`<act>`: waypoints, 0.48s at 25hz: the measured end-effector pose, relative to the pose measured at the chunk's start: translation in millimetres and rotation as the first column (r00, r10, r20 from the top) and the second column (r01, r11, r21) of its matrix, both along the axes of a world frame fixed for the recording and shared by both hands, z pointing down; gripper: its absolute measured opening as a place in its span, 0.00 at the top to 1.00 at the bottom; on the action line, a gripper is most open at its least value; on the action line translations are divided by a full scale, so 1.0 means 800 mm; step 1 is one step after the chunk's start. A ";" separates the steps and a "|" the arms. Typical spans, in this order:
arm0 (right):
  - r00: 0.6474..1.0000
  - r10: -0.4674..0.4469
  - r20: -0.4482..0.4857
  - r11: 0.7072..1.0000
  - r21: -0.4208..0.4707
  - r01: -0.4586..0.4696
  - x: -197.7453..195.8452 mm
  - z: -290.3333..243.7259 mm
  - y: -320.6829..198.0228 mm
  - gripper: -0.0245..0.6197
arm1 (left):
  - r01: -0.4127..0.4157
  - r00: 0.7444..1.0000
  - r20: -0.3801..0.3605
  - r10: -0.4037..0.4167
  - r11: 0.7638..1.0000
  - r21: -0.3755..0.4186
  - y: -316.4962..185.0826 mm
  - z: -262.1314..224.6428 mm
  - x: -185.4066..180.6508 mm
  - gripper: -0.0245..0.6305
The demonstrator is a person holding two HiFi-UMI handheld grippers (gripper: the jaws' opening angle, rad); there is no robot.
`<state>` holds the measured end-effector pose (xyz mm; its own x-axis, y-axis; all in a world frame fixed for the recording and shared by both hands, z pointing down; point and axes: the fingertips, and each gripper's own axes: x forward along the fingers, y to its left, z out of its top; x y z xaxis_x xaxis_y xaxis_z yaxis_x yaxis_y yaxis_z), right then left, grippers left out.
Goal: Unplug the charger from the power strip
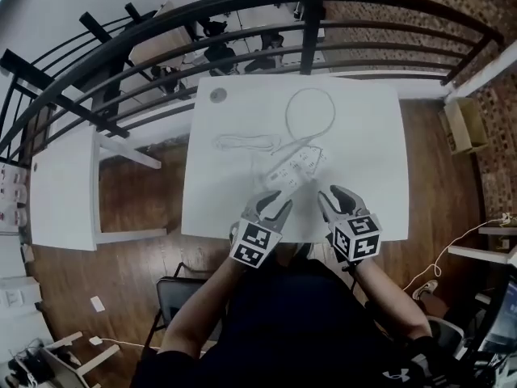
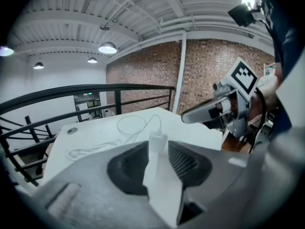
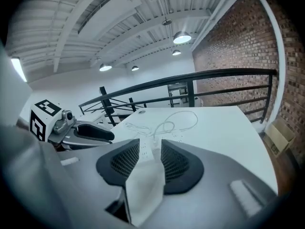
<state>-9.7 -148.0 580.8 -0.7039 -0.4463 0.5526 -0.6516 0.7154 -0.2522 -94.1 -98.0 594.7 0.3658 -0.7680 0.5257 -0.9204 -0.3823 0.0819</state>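
Observation:
A white power strip (image 1: pixel 295 168) lies slantwise on the white table (image 1: pixel 363 136), near its front edge, with a white charger (image 2: pixel 157 139) standing plugged into it. The charger's thin cable (image 1: pixel 242 142) lies bunched to the left. My left gripper (image 1: pixel 275 206) hovers just in front of the strip's near end, jaws apart and empty; in the left gripper view (image 2: pixel 157 148) the charger shows beyond the gap. My right gripper (image 1: pixel 334 196) hangs to the right of it, also open with nothing held; the strip (image 3: pixel 145 146) shows past its jaws (image 3: pixel 150 150).
The strip's own cord (image 1: pixel 311 111) loops toward the table's back. A small round disc (image 1: pixel 218 95) sits at the back left corner. A black railing (image 1: pixel 307 23) runs behind the table, a cardboard box (image 1: pixel 464 124) stands on the floor at right, and a chair (image 1: pixel 174 293) is at lower left.

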 end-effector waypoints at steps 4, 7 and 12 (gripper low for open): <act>0.996 -0.021 -0.084 1.000 -0.014 0.020 -0.021 0.031 -0.017 0.66 | -0.057 0.997 0.048 0.060 0.997 -0.054 -0.032 0.039 -0.009 0.73; 0.985 -0.048 -0.165 0.999 -0.011 0.046 -0.030 0.058 -0.029 0.65 | -0.095 0.993 0.066 0.102 0.991 -0.096 -0.052 0.067 -0.006 0.71; 0.975 -0.055 -0.217 0.998 -0.050 0.046 -0.040 0.090 -0.040 0.65 | -0.121 0.989 0.059 0.133 0.978 -0.171 -0.066 0.099 0.003 0.71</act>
